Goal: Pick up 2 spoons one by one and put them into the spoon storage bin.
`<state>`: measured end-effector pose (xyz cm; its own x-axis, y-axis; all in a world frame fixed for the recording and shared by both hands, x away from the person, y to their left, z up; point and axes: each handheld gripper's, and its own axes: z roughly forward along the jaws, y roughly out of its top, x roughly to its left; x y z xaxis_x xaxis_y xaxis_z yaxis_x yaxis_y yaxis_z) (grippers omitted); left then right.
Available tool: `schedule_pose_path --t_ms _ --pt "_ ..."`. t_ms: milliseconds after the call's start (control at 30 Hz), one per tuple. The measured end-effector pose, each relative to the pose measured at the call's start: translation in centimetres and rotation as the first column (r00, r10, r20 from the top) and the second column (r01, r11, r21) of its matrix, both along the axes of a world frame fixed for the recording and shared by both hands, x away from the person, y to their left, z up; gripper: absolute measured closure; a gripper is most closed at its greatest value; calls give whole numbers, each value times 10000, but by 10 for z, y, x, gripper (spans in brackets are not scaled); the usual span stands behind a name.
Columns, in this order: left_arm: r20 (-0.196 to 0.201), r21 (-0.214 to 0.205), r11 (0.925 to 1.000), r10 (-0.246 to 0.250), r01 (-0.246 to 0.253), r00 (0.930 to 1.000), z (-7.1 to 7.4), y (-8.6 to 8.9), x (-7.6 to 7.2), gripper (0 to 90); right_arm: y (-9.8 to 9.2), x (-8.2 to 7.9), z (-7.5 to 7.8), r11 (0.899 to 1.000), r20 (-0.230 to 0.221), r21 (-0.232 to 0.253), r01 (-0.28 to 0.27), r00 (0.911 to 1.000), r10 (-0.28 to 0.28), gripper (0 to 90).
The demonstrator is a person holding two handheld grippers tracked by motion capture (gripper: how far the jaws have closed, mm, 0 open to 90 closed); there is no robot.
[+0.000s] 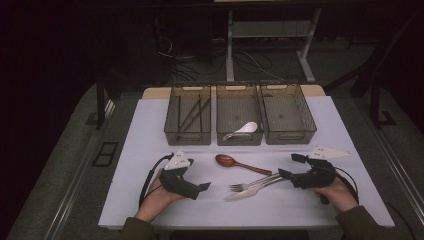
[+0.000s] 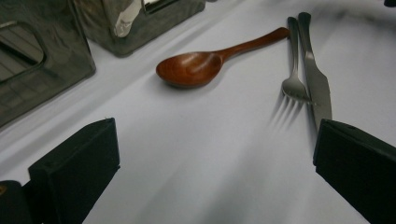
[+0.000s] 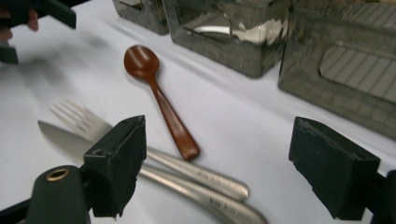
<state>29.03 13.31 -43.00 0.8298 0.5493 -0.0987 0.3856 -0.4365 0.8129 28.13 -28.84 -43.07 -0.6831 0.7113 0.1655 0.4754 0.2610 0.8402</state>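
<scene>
the white table (image 1: 150, 130) carries three grey bins (image 1: 239, 120) along its far side, the middle one holding a white spoon (image 1: 243, 129); the person's left hand (image 1: 156, 199) lies low at the near left, its left gripper (image 1: 200, 190) pointing right across the table, jaws spread wide over bare cloth; the right hand (image 1: 336, 194) sits at the near right, its right gripper (image 1: 291, 166) aimed left, jaws spread apart around the handle ends of the fork (image 1: 252, 183) and knife (image 1: 250, 191), pinching nothing; both lie side by side between the grippers; the wooden spoon (image 1: 235, 162) lies just beyond them.
</scene>
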Motion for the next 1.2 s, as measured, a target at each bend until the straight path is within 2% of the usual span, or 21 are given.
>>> schedule_pose_path --t_ms 233,333,567,767,967,1033,1067,1200 --pt "116 -20 9999 -121 121 9999 7 -15 16 74 -7 -14 -6 9998 -115 -176 -118 9999 116 183" --pt "48 8 9997 -254 254 9997 9 -24 24 140 -9 -20 -7 9994 -189 -286 -192 9996 187 183" --pt "-68 52 9983 -585 585 9983 13 -41 45 230 -10 -26 -9 9982 -310 -500 -340 9990 325 183" --pt "-155 364 9960 -810 815 9966 8 -59 63 288 -10 -26 -9 9981 -328 -491 -366 9989 350 183" --pt "-387 995 9908 -880 915 9954 -5 -71 79 289 -9 -26 -10 9975 -365 -559 -432 9985 412 183" --pt "-562 971 9910 -872 924 9946 -10 -72 82 290 -9 -26 -10 9976 -368 -534 -446 9984 427 183" --pt "-681 1042 9901 -873 941 9939 -12 -72 82 292 -9 -26 -10 9976 -372 -533 -450 9984 431 183" --pt "-735 1475 9831 -981 1081 9925 -18 -73 84 306 -9 -26 -10 9976 -372 -527 -460 9983 441 183"
